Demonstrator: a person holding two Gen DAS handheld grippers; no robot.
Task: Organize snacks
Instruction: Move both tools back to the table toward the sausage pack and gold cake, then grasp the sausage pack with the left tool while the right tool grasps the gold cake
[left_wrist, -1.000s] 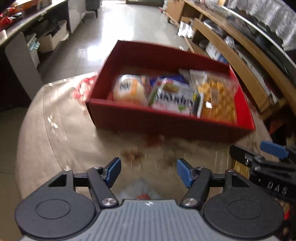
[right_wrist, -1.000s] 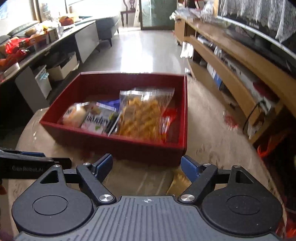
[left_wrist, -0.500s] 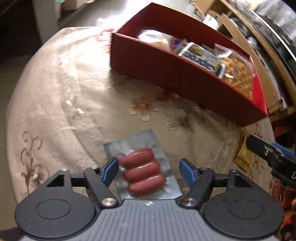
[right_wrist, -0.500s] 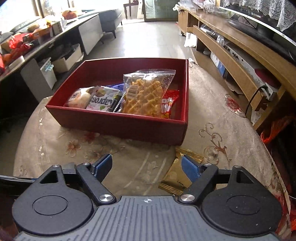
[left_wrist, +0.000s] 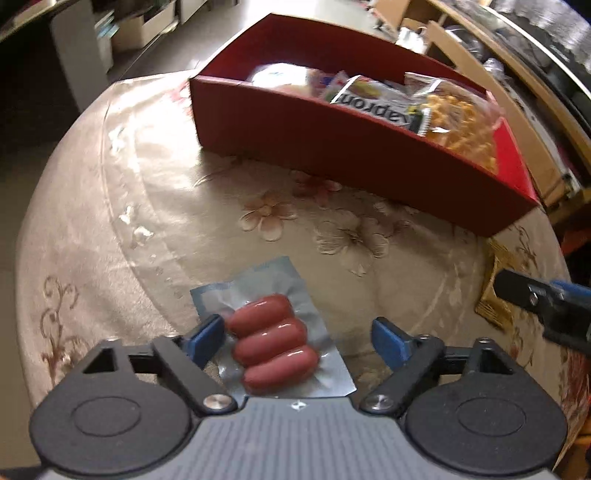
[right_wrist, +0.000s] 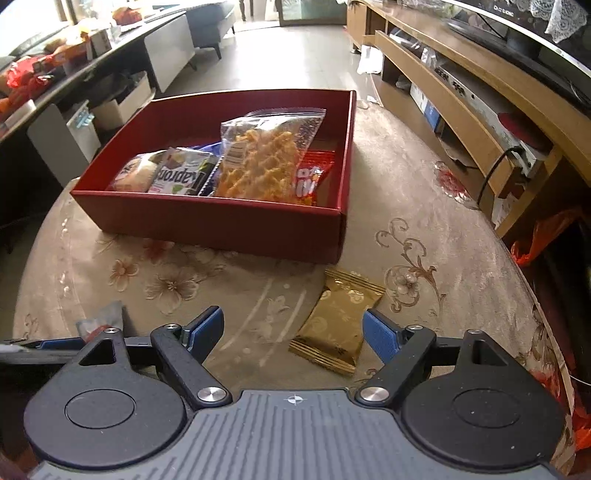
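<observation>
A red box (left_wrist: 332, 144) (right_wrist: 207, 221) on the round table holds several snack packs, among them a clear bag of yellow twists (right_wrist: 258, 162). A vacuum pack of three sausages (left_wrist: 273, 347) lies on the cloth between the fingers of my open left gripper (left_wrist: 297, 338), close to the left finger. A gold snack packet (right_wrist: 336, 321) lies in front of the box, just inside the right finger of my open right gripper (right_wrist: 293, 330). The gold packet's edge (left_wrist: 493, 295) and the right gripper (left_wrist: 543, 299) show at the right of the left wrist view.
The table has a beige flowered cloth (right_wrist: 424, 221) and a rounded edge. A wooden TV shelf (right_wrist: 461, 92) stands to the right, a long counter (right_wrist: 74, 74) with clutter to the left. An orange bag (right_wrist: 539, 236) lies on the floor at the right.
Both grippers have dropped and tilted down toward the table. The sausage pack has come between my left fingers and the gold packet near my right fingers. Both stay open.
</observation>
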